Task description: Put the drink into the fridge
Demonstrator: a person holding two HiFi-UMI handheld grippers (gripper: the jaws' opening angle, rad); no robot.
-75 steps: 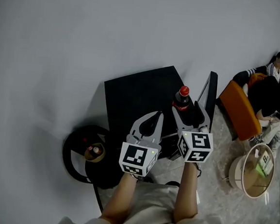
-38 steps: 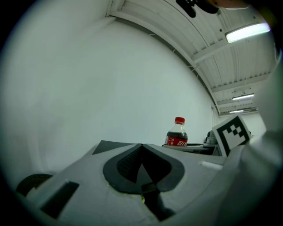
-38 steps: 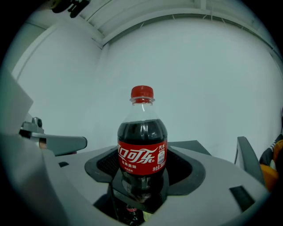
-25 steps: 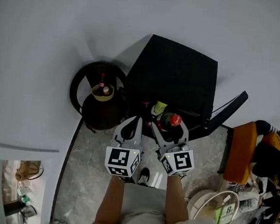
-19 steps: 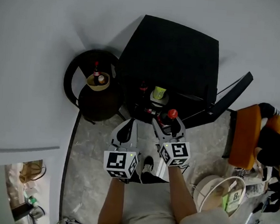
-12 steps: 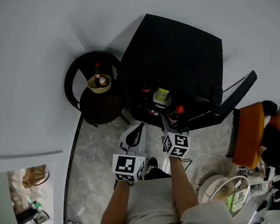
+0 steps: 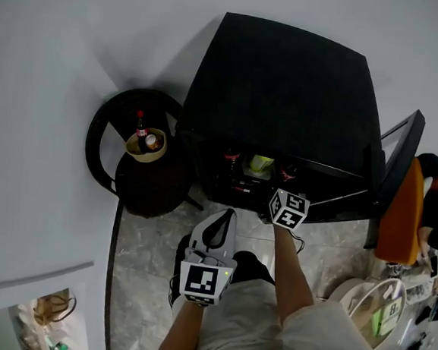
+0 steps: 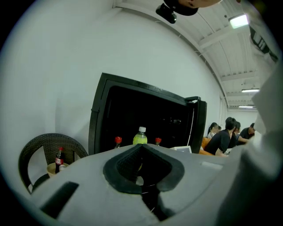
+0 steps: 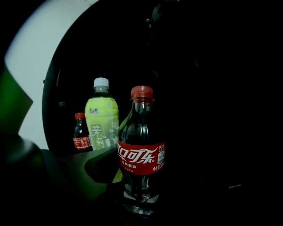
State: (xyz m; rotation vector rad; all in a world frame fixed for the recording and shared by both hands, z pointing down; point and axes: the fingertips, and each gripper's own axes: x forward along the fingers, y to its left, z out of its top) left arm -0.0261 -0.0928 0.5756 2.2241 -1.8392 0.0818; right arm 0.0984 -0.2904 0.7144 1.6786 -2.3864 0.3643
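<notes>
We grasp the upright cola bottle (image 9: 140,152) with our right gripper (image 9: 138,194), inside the fridge (image 7: 288,85) ahead; our left gripper (image 7: 216,229), clenched empty, sits nearer us.

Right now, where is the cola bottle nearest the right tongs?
Centre of the right gripper view: the cola bottle stands upright between the right tongs, inside the black fridge, just right of the green tea bottle.
</notes>
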